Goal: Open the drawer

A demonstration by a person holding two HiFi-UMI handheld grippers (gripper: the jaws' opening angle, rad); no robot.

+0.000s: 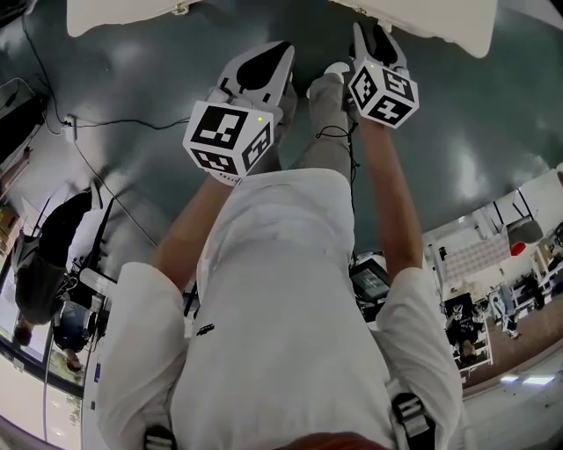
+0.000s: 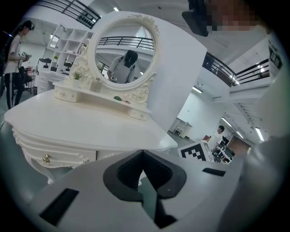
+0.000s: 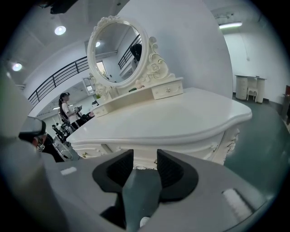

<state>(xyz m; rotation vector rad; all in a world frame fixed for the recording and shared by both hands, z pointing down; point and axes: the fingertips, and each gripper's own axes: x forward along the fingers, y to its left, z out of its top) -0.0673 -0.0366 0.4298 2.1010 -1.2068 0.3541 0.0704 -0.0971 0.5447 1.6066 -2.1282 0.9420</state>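
A white dressing table (image 3: 172, 118) with an oval mirror (image 3: 115, 52) stands in front of me. Its drawer fronts run under the curved top. A brass knob (image 2: 45, 158) shows on the left drawer (image 2: 63, 156) in the left gripper view. In the right gripper view, the middle drawer front (image 3: 145, 159) shows through the gap of my right gripper (image 3: 145, 158), which is open and short of it, with nothing held. My left gripper (image 2: 142, 154) is shut and empty, pointing below the table edge. In the head view both grippers, left (image 1: 273, 53) and right (image 1: 374, 35), hang just before the table (image 1: 422, 22).
The floor (image 1: 457, 132) is dark green, with a cable (image 1: 114, 123) across it at the left. One person (image 2: 13, 68) stands far left by the shelves, another (image 2: 219, 136) far off at the right. A small white table (image 3: 249, 86) stands by the right wall.
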